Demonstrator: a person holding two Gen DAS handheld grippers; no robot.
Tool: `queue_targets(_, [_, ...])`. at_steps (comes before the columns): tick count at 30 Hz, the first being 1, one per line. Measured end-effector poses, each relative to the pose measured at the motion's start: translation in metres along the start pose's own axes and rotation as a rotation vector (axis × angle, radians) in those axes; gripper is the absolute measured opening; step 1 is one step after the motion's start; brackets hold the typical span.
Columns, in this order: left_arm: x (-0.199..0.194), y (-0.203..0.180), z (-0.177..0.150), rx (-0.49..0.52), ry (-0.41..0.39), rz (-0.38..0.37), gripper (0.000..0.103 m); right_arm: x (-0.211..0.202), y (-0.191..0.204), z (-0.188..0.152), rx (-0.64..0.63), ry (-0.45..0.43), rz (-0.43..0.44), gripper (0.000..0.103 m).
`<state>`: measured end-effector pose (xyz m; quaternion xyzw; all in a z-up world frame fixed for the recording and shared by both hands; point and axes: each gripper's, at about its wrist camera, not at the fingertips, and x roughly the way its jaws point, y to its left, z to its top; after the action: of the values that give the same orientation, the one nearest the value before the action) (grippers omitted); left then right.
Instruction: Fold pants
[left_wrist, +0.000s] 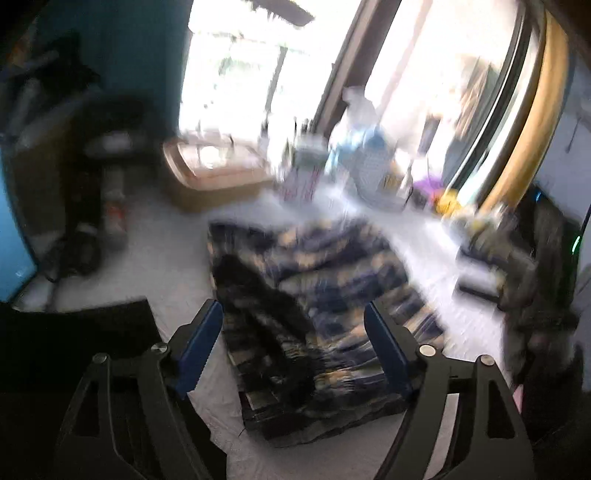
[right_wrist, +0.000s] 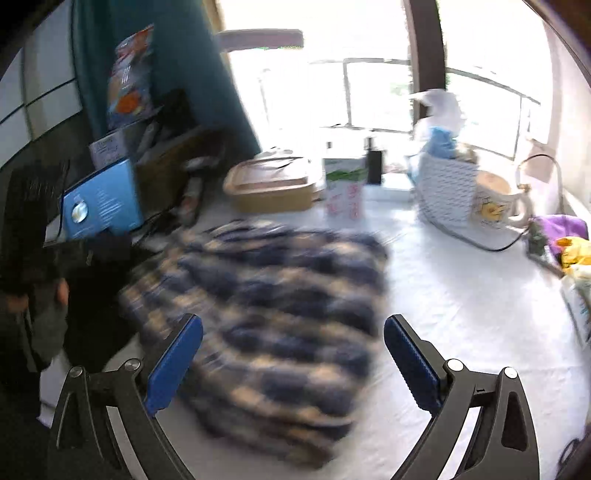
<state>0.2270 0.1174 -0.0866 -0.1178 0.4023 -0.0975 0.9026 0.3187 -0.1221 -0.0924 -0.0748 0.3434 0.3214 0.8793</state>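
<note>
The blue-and-cream plaid pants (left_wrist: 314, 306) lie folded in a compact stack on the white table (left_wrist: 166, 266). My left gripper (left_wrist: 293, 314) is open and empty, held above the near part of the stack. In the right wrist view the same pants (right_wrist: 273, 317) lie in front of my right gripper (right_wrist: 293, 332), which is open and empty, hovering over their near edge. Both views are blurred by motion.
A tan lidded box (right_wrist: 273, 188), a white perforated basket (right_wrist: 448, 192), a cream mug (right_wrist: 495, 203) and a cable stand at the table's back. A blue box (right_wrist: 103, 203) and dark items sit at the left. Purple and yellow items (right_wrist: 569, 240) lie at the right edge.
</note>
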Motion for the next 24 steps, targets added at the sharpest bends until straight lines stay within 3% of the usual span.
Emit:
queue_targets(3, [0.032, 0.005, -0.013, 0.000, 0.115, 0.084, 0.079, 0.016, -0.023, 0.004, 0.047, 0.019, 0.015, 0.092])
queue_targets(8, [0.040, 0.024, -0.045, -0.067, 0.182, 0.133, 0.080, 0.046, -0.017, -0.013, 0.004, 0.104, 0.037, 0.091])
queue_targets(10, [0.034, 0.027, -0.054, -0.070, 0.149, 0.127, 0.081, 0.059, -0.013, -0.027, -0.022, 0.156, 0.029, 0.091])
queue_targets(14, [0.028, 0.027, -0.058, -0.069, 0.158, 0.131, 0.081, 0.072, -0.015, -0.057, -0.029, 0.230, 0.011, 0.090])
queue_targets(24, [0.003, 0.017, -0.055, 0.024, 0.172, 0.181, 0.081, 0.037, -0.022, -0.088, -0.099, 0.246, -0.072, 0.091])
